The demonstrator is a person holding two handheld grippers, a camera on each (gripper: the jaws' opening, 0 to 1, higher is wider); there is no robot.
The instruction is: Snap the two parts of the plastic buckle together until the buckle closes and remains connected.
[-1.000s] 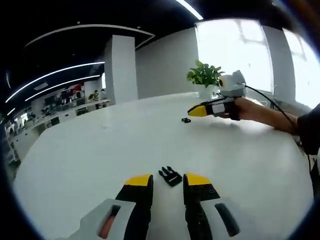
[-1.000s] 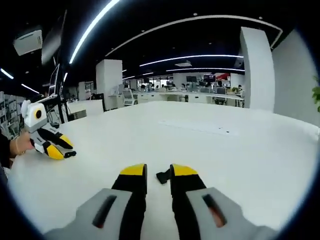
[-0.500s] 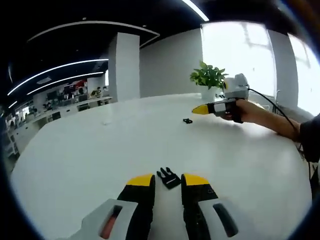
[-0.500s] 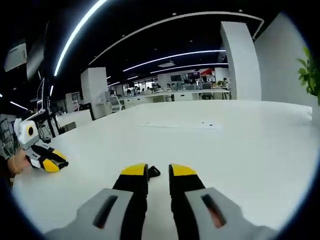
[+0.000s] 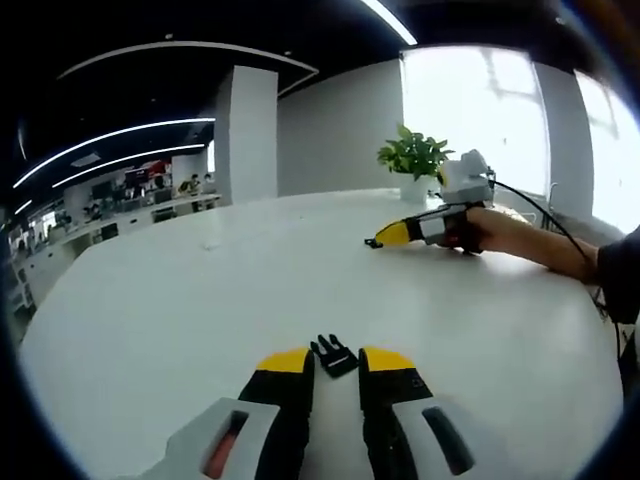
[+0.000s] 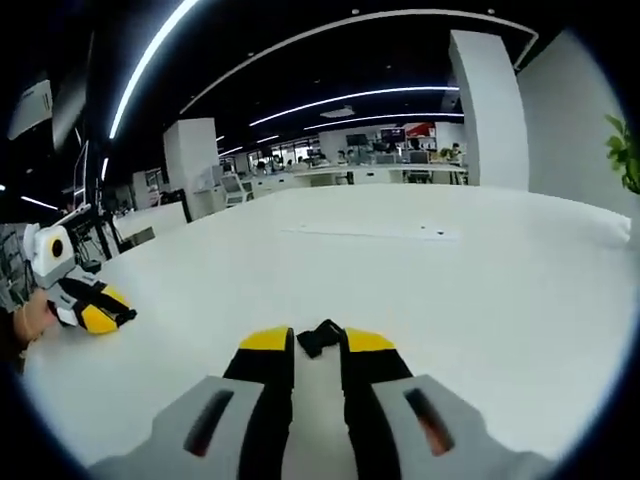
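The two halves of the buckle lie well apart on the white table (image 5: 200, 300), each just ahead of one gripper. In the left gripper view the pronged half (image 5: 335, 355) rests flat between the yellow tips of the left gripper (image 5: 338, 362), prongs pointing away to the far left; the jaws flank it with a narrow gap and I cannot tell whether they touch it. In the right gripper view the socket half (image 6: 320, 337) sits at the tips of the right gripper (image 6: 318, 342), whose jaws stand close on either side of it, and again the pictures do not show a firm pinch. The right gripper also shows far to the right in the left gripper view, held by a hand (image 5: 490, 228) near a potted plant (image 5: 413, 160). Both pieces look small, light, stiff and smooth, so they would likely skid on the slick tabletop or twist out of a loose hold. My judgement is that each is best taken across its solid body, leaving the prongs and the socket mouth free to mate, with a squeeze that does not press the springy prongs inward.
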